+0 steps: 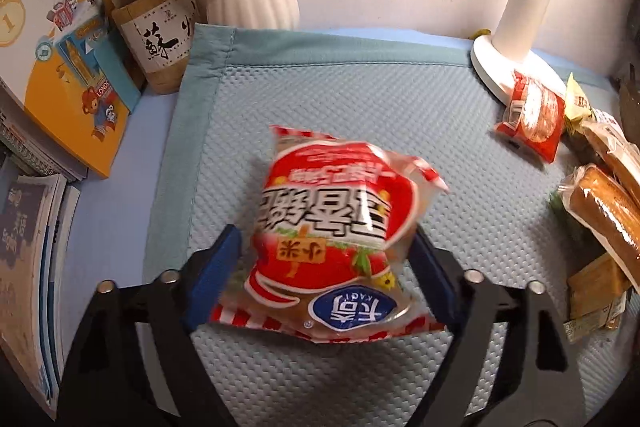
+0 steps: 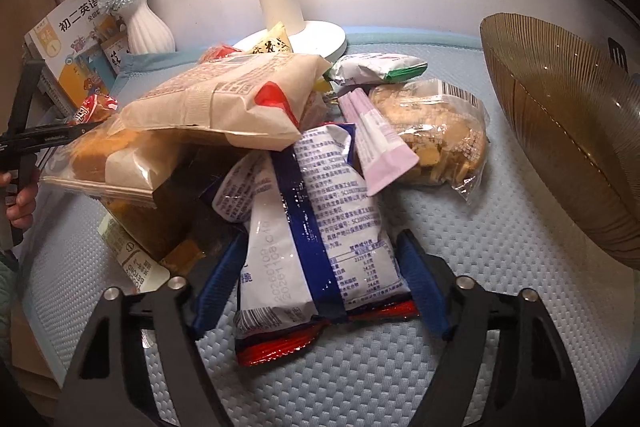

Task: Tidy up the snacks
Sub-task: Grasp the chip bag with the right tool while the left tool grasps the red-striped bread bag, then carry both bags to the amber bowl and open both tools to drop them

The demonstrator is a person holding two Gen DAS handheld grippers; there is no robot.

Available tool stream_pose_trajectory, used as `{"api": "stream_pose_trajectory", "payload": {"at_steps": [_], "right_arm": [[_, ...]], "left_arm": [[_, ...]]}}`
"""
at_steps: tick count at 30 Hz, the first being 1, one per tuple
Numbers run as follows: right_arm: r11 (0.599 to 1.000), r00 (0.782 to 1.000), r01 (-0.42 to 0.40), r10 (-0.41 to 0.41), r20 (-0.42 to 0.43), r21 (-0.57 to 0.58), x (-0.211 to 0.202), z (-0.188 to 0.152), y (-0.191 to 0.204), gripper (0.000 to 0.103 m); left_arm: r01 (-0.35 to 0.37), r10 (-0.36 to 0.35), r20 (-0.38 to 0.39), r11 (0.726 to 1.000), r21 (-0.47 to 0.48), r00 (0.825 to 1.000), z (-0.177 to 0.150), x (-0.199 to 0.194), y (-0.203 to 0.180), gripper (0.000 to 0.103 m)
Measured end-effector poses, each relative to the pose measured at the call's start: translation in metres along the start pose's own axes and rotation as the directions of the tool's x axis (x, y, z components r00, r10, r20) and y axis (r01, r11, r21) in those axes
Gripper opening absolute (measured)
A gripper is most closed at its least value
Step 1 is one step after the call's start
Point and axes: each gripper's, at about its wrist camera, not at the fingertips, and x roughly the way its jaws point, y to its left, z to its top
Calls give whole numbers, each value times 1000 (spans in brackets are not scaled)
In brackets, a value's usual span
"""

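Note:
My left gripper (image 1: 326, 233) is shut on a red snack packet (image 1: 332, 211) with white lettering, held over the pale blue mat (image 1: 360, 91). In the right wrist view the same red packet (image 2: 94, 109) shows at the far left, raised beside the snack pile. My right gripper (image 2: 322, 237) is shut on a blue and white packet (image 2: 320, 211) that lies at the front of the pile, with a blue pad against each side. The pile holds a tan paper-look bag (image 2: 224, 99), a clear bag of cakes (image 2: 440, 139), a pink packet (image 2: 380, 139) and a green-edged white packet (image 2: 372, 67).
An amber ribbed glass bowl (image 2: 568, 131) stands at the right. A white lamp (image 2: 280, 7) and a white vase (image 2: 146, 27) stand at the back. Books (image 1: 60, 39) and a pen holder (image 1: 160, 39) line the left. More snacks (image 1: 532, 115) lie by the lamp base (image 1: 500, 67).

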Motion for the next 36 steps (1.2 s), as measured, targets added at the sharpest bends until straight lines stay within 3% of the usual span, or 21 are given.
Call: {"api": "stream_pose_trajectory", "payload": {"at_steps": [2, 8, 12, 15, 18, 21, 23, 25, 27, 29, 31, 34, 36], "right_arm": [[1000, 1000, 13, -13, 15, -10, -5, -2, 3, 64], [998, 999, -42, 40, 35, 36, -46, -32, -7, 60], [992, 999, -50, 50, 1, 113, -69, -62, -31, 60], [975, 994, -99, 105, -20, 199, -81, -86, -53, 60], [983, 999, -28, 30, -11, 183, -100, -101, -55, 60], [992, 1000, 17, -14, -24, 126, -105, -106, -46, 66], [992, 1000, 9, -6, -22, 122, -106, -107, -43, 72], [992, 1000, 1, 2, -25, 126, -105, -106, -43, 85], [991, 999, -3, 10, -48, 137, -100, -107, -46, 86], [989, 998, 0, 9, -61, 147, -96, -110, -48, 84], [993, 998, 52, -47, -50, 111, -96, -112, -42, 66], [994, 995, 100, -99, -25, 44, -100, -112, -30, 60], [995, 996, 92, -92, 2, 40, -107, -111, -29, 60]], "left_arm": [[-9, 9, 19, 1000, -18, 1000, -4, -10, -4, 60], [48, -35, 136, 995, -93, 990, -39, -71, -18, 58], [190, -164, 206, 975, -116, 965, -97, -104, -53, 58], [247, -224, 185, 963, -109, 957, -125, -105, -86, 57], [303, -280, 188, 947, -104, 941, -153, -111, -115, 57], [330, -312, 180, 941, -79, 933, -169, -118, -138, 57], [319, -306, 176, 946, -50, 936, -172, -120, -148, 57], [326, -316, 175, 945, -36, 933, -171, -123, -154, 57], [331, -322, 176, 943, -25, 930, -172, -126, -159, 57], [324, -317, 173, 946, -8, 932, -174, -128, -167, 57], [314, -311, 169, 949, 14, 935, -175, -131, -174, 57], [321, -322, 169, 947, 35, 932, -172, -134, -182, 57], [327, -330, 170, 944, 50, 928, -169, -137, -189, 57]]}}
